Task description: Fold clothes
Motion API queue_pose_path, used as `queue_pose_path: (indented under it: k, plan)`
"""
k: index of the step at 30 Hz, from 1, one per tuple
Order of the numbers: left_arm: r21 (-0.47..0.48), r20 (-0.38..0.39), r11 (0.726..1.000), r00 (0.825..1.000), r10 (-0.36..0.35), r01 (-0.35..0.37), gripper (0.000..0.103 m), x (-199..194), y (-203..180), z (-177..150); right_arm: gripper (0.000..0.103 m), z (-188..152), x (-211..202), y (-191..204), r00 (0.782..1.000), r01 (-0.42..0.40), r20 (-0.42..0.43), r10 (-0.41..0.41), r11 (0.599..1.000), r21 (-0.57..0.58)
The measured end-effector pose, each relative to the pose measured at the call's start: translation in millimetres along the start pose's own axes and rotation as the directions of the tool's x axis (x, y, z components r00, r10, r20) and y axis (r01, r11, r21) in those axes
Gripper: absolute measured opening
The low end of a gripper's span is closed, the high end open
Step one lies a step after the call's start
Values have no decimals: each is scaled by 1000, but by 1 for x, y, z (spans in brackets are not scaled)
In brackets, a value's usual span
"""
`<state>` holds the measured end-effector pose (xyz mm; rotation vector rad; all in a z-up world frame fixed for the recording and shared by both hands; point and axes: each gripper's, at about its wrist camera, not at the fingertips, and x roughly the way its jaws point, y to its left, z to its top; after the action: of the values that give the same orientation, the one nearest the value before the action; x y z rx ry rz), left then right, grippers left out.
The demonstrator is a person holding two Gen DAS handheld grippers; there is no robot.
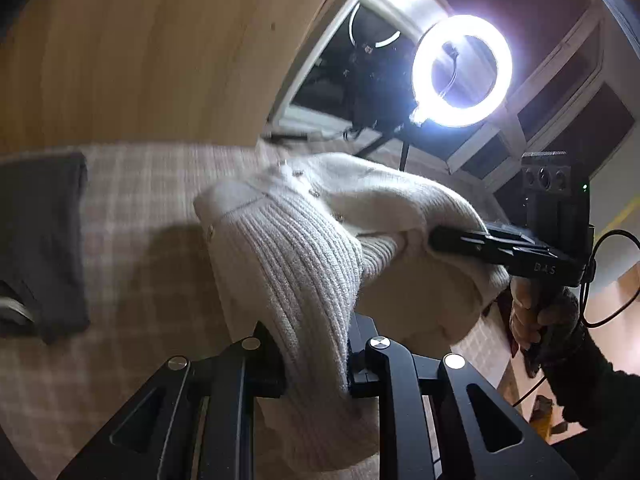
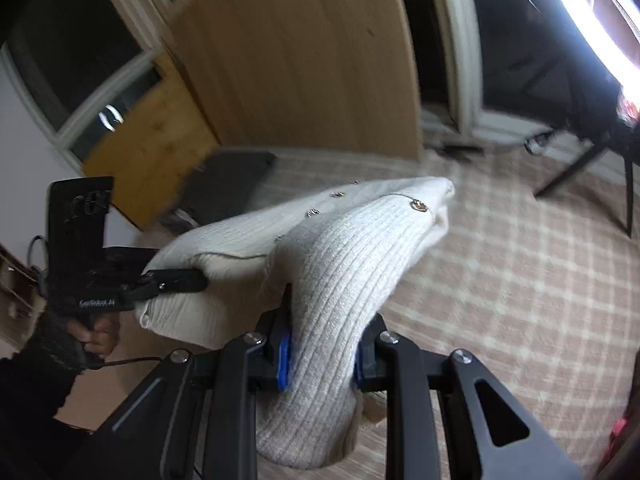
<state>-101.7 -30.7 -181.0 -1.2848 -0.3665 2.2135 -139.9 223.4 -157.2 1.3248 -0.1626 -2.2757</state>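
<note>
Cream knit cardigan, held aloft between your two grippers, fold in progress.

Nearest you, the left gripper (image 1: 316, 364) is clamped on the ribbed hem band of the cardigan (image 1: 320, 232), and the right gripper (image 2: 322, 354) is likewise pinched tight on ribbed knit, its blue pads pressing the fabric from both sides. Two grips on one edge let you carry that edge as a straight line, which is likely why each sits at a separate point. Beyond the jaws the garment hangs clear of the checked bedspread (image 1: 132, 216), small metal buttons (image 2: 418, 203) facing up, so the body can drape free for the fold. Farther off lies a dark grey folded garment (image 1: 44, 240), presumably set aside finished. Behind stand a wooden board (image 2: 296, 60) and a ring light (image 1: 462, 70).
</note>
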Motion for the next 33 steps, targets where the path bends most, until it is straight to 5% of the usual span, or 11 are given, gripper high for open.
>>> queue_pose_path:
  k: [7,15,18,24,28,31,33]
  plan:
    - [108,-87,987,987,132,-122,18,58,-21,-31,22,-28,32,-35,995,58,-81,-54,997,53]
    - [149,-64,973,980,187,-176,18,33,-16,-22,22,-35,43,-30,993,49,-109,-48,999,0]
    - [123,-136,978,973,186,-170,18,52,1,-39,22,-42,50,-30,989,56,-133,-58,998,-18]
    - [6,-197,1000,980,29,-29,19,89,-4,-55,26,-51,51,-54,980,53,-194,-50,999,9]
    - [46,-214,996,973,87,-79,20,95,-8,-61,35,-61,51,-65,965,41,-259,-38,999,7]
    - [44,-221,995,970,99,-91,31,79,-4,-61,38,-72,44,-68,951,60,-303,-56,998,3]
    - [36,-220,995,970,103,-97,31,67,-2,-60,40,-77,31,-71,957,50,-287,-39,998,31]
